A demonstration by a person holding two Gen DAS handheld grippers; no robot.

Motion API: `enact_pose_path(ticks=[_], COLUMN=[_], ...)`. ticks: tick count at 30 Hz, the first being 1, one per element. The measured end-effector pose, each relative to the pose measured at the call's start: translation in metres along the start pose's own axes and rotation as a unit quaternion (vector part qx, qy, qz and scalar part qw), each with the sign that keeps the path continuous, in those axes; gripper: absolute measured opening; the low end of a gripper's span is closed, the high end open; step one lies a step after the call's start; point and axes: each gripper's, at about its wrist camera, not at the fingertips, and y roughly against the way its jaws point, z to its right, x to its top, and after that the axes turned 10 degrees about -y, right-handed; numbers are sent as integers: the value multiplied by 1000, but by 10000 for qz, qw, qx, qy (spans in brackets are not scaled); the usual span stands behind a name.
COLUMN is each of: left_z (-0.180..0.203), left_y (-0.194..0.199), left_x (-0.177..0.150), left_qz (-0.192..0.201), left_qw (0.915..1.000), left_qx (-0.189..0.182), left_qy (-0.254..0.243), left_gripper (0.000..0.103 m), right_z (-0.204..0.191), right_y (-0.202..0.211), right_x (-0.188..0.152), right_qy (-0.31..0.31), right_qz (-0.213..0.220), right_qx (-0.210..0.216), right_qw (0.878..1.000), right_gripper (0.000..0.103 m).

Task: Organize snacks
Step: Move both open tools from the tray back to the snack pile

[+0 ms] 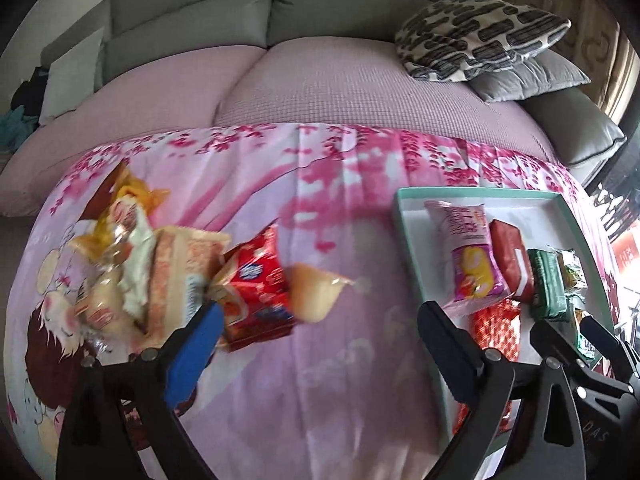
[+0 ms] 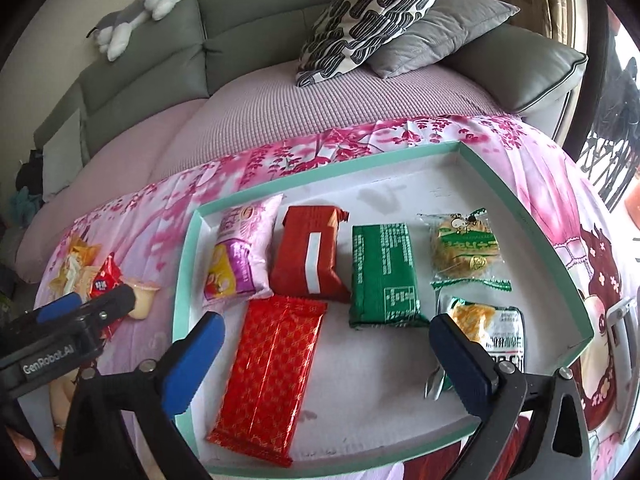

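Observation:
A white tray with a teal rim [image 2: 532,216] lies on the pink cloth and holds several snacks: a pink chip bag [image 2: 240,252], a dark red pack [image 2: 312,256], a green pack [image 2: 384,276], a patterned red pack [image 2: 272,372] and two green-wrapped pastries [image 2: 464,248]. My right gripper [image 2: 328,356] is open and empty above the tray's near part. My left gripper [image 1: 316,344] is open and empty over the cloth, beside a loose pile with a red packet [image 1: 256,296], a jelly cup [image 1: 316,296] and pale packs [image 1: 176,276]. The tray [image 1: 408,216] is to its right.
A grey-green sofa [image 2: 248,36] with a patterned cushion [image 2: 372,12] and grey cushions stands behind the pink-covered surface. A plush cat [image 2: 136,12] lies on the sofa back. A window with railing is at the far right.

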Motion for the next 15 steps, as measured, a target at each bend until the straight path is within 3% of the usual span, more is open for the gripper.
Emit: enact_pose_path(ticks=[8,15], left_z=[-24,-47], left_y=[10,17], left_x=[-25,-37], left_qz=[106,48], left_qw=[9995,9991], left_qx=[188,140], left_qy=[220,394], left_gripper=[98,98], right_z=[-10,-20], right_y=[4,6], right_x=[-12,-24], right_qy=[97,256], right_qz=[-40,-107], right_qx=[-98,-304], right_qw=[9999,9992], right_gripper=[103,103])
